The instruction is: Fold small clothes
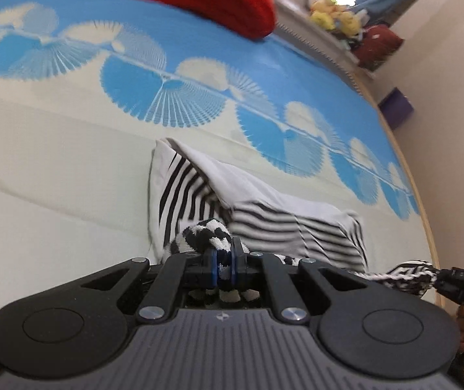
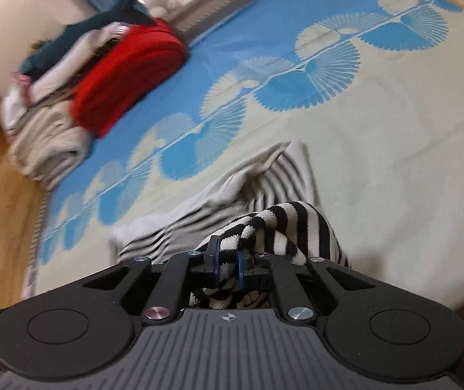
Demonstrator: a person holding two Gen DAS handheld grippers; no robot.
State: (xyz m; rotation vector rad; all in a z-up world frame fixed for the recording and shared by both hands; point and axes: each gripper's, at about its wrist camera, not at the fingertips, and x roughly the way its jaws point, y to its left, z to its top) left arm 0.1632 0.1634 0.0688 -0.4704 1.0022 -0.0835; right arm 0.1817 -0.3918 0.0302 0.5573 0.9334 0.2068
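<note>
Your left gripper (image 1: pixel 224 268) and right gripper (image 2: pixel 228 268) each clamp a bunched edge of the striped garment (image 1: pixel 264 214), partly lifted off the cream-and-blue bedspread (image 1: pixel 69 162). A red blanket (image 2: pixel 124 78) lies at the bed's far end, near a cream wall (image 1: pixel 453 97).

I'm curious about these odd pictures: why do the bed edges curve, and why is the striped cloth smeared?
Left wrist view: the wide lens bows the bedspread edge, and the striped garment is smeared by motion blur, while the left gripper is sharp. Right wrist view: same bowing, the red blanket is blurred, the right gripper crisp.
</note>
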